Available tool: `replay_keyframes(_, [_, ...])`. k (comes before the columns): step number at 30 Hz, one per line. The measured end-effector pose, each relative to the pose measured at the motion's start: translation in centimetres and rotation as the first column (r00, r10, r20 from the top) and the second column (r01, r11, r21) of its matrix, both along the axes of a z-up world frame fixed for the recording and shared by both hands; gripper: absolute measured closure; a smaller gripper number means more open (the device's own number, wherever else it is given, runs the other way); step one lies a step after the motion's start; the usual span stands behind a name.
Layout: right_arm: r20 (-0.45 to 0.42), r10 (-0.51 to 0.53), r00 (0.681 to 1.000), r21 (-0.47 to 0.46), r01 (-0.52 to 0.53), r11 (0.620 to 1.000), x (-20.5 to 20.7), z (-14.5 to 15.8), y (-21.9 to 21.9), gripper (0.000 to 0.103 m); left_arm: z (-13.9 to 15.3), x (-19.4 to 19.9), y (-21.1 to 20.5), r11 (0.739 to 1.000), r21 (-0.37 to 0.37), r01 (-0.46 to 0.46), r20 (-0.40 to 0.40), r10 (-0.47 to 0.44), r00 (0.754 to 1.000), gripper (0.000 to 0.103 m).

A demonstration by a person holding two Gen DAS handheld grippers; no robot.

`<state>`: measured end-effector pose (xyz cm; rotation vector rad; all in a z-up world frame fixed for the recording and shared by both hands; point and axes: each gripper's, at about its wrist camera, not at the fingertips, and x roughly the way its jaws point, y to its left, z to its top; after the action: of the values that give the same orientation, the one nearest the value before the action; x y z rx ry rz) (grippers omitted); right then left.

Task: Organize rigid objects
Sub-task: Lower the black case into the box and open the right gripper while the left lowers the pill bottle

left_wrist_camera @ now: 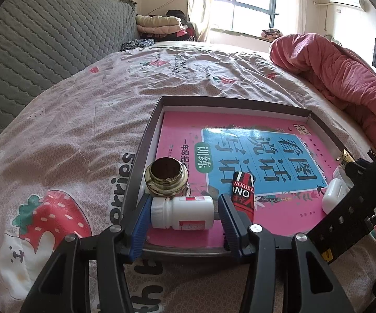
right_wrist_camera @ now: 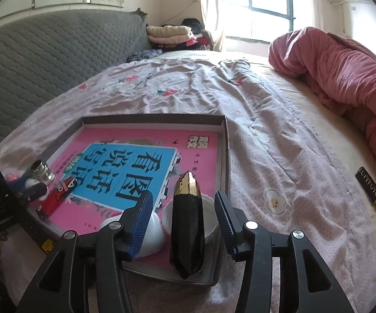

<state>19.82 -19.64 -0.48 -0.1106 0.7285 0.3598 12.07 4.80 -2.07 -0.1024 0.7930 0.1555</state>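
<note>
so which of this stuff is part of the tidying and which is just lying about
Job: tray, white bottle, gold-cap jar, red pack, earbud case, black-gold pack, white cup, black bar.
Lying about: pink quilt, folded clothes.

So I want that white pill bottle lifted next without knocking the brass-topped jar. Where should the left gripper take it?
Grip the white pill bottle across its ends, cap and base. It lies on its side, crosswise between the open left gripper pads, so come in from the near edge of the tray. The brass-topped jar sits just behind; probably stop short.
</note>
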Motion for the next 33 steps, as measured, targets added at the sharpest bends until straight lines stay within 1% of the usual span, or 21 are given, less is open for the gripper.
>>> replay_keyframes(3, [0.012, -0.004, 1.0, -0.01, 0.004, 1.0, -0.1, 0.2, 0.1, 0.052, 0.0, 0.0, 0.0, 1.0, -0.001, 0.0, 0.0, 0.0, 1.0, 0.051])
replay_keyframes(6, [0.029, -0.018, 0.999, -0.01, 0.018, 1.0, -0.2, 0.6, -0.1, 0.049, 0.0, 0.0, 0.0, 1.0, -0.001, 0.0, 0.0, 0.0, 1.0, 0.051])
replay_keyframes(13, [0.06, -0.071, 0.996, -0.04, 0.073, 0.997, -0.3, 1.2, -0.6, 0.047, 0.1, 0.0, 0.0, 1.0, -0.001, 0.005, 0.004, -0.005, 1.0, 0.051])
replay_keyframes(14, [0.062, -0.074, 0.995, -0.043, 0.077, 0.996, -0.3, 1.2, -0.6, 0.045, 0.1, 0.0, 0.0, 1.0, -0.003, 0.007, 0.004, -0.007, 1.0, 0.051])
replay_keyframes(15, [0.065, -0.079, 0.995, -0.046, 0.082, 0.996, -0.3, 1.3, -0.7, 0.04, 0.1, 0.0, 0.1, 1.0, -0.003, 0.008, 0.005, -0.008, 1.0, 0.051])
replay_keyframes(16, [0.068, -0.085, 0.994, -0.048, 0.088, 0.995, -0.4, 1.3, -0.8, 0.038, 0.1, -0.1, 0.1, 1.0, -0.004, 0.009, 0.005, -0.009, 1.0, 0.051])
replay_keyframes(20, [0.074, -0.107, 0.992, -0.041, 0.11, 0.993, -0.6, 1.5, -1.1, 0.036, 0.1, -0.1, 0.1, 1.0, -0.005, 0.013, 0.005, -0.013, 1.0, 0.051])
replay_keyframes(24, [0.055, -0.12, 0.991, -0.011, 0.121, 0.993, -0.6, 1.4, -1.5, 0.036, 0.0, -0.2, 0.0, 1.0, -0.008, 0.016, 0.004, -0.016, 1.0, 0.051])
replay_keyframes(27, [0.031, -0.132, 0.991, 0.055, 0.13, 0.99, -0.7, 1.6, -2.1, 0.036, 0.1, -0.3, 0.0, 1.0, -0.006, 0.011, 0.007, -0.011, 1.0, 0.051])
replay_keyframes(33, [0.017, -0.143, 0.99, 0.093, 0.141, 0.986, -1.1, 1.6, -2.4, 0.035, 0.2, -0.5, -0.1, 1.0, -0.002, 0.015, 0.015, -0.015, 1.0, 0.051])
